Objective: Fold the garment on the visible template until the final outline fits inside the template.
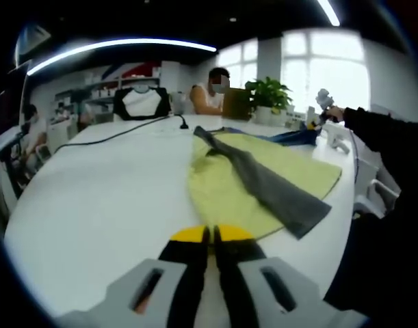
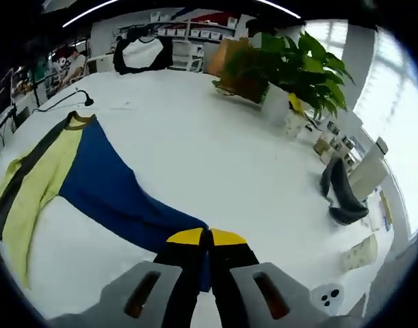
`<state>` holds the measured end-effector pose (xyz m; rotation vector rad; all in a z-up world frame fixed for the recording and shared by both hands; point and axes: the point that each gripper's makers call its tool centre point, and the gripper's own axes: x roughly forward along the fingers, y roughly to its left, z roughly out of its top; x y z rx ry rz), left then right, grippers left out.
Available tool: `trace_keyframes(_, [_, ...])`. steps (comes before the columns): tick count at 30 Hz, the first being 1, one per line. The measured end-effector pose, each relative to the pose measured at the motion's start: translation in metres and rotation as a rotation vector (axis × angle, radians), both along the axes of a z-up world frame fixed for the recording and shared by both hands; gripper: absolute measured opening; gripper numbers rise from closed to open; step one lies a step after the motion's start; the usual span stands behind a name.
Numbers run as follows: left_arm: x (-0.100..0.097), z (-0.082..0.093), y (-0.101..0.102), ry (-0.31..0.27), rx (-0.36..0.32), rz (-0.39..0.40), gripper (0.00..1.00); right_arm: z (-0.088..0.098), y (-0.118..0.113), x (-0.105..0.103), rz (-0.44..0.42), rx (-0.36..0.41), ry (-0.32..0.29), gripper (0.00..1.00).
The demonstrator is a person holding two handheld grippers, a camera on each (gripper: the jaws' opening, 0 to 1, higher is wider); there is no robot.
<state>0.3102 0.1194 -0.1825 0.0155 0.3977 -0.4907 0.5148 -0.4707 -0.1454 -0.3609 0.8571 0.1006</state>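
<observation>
A bright workroom with big windows and a wide white table (image 1: pixel 106 198). In the left gripper view, the left gripper (image 1: pixel 210 236) hovers low over the table, its yellow-tipped jaws pressed together with nothing between them. Just ahead lies the garment (image 1: pixel 263 171), spread flat: a yellow-green panel crossed by a dark grey strip, with a blue part at its far end. A black cable (image 1: pixel 120 133) trails across the table beyond it. A seated person (image 1: pixel 207 92) and a potted plant (image 1: pixel 269 96) are at the far edge.

In the right gripper view, the right gripper (image 2: pixel 208 239) has its jaws closed on the blue edge of the garment (image 2: pixel 106 181), whose yellow and grey side stretches away to the left. The potted plant (image 2: pixel 284 65) stands across the table.
</observation>
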Motion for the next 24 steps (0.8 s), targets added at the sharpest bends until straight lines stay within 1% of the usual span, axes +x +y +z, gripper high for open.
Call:
trace_keyframes(1, [0.000, 0.000, 0.001, 0.001, -0.003, 0.003, 0.04, 0.001, -0.003, 0.003, -0.010, -0.021, 0.001, 0.00])
trace_keyframes(2, [0.000, 0.000, 0.001, 0.001, -0.002, 0.004, 0.04, 0.000, -0.004, 0.005, -0.009, -0.023, 0.003, 0.00])
trace_keyframes(5, [0.000, -0.001, 0.001, 0.004, 0.001, 0.006, 0.04, -0.006, -0.007, 0.008, -0.022, -0.020, 0.043, 0.00])
trace_keyframes(9, [0.001, -0.001, 0.001, 0.004, 0.001, 0.006, 0.04, -0.011, -0.013, 0.015, -0.035, -0.029, 0.063, 0.00])
trace_keyframes(12, [0.001, -0.003, 0.002, 0.009, 0.001, 0.007, 0.04, -0.017, -0.021, 0.020, -0.028, -0.053, 0.083, 0.00])
trace_keyframes(15, [0.001, -0.004, 0.002, 0.011, 0.002, 0.007, 0.04, -0.023, -0.025, 0.021, -0.030, -0.058, 0.094, 0.00])
trace_keyframes(17, [0.001, -0.004, 0.002, 0.011, 0.001, 0.008, 0.04, -0.025, -0.032, 0.021, -0.039, -0.087, 0.095, 0.01])
trace_keyframes(22, [0.000, -0.006, 0.002, 0.015, 0.004, 0.009, 0.04, -0.031, -0.040, 0.022, -0.054, -0.074, 0.094, 0.02])
trace_keyframes(24, [0.000, -0.007, 0.002, 0.016, 0.003, 0.010, 0.04, -0.032, -0.044, 0.021, -0.061, -0.089, 0.090, 0.03])
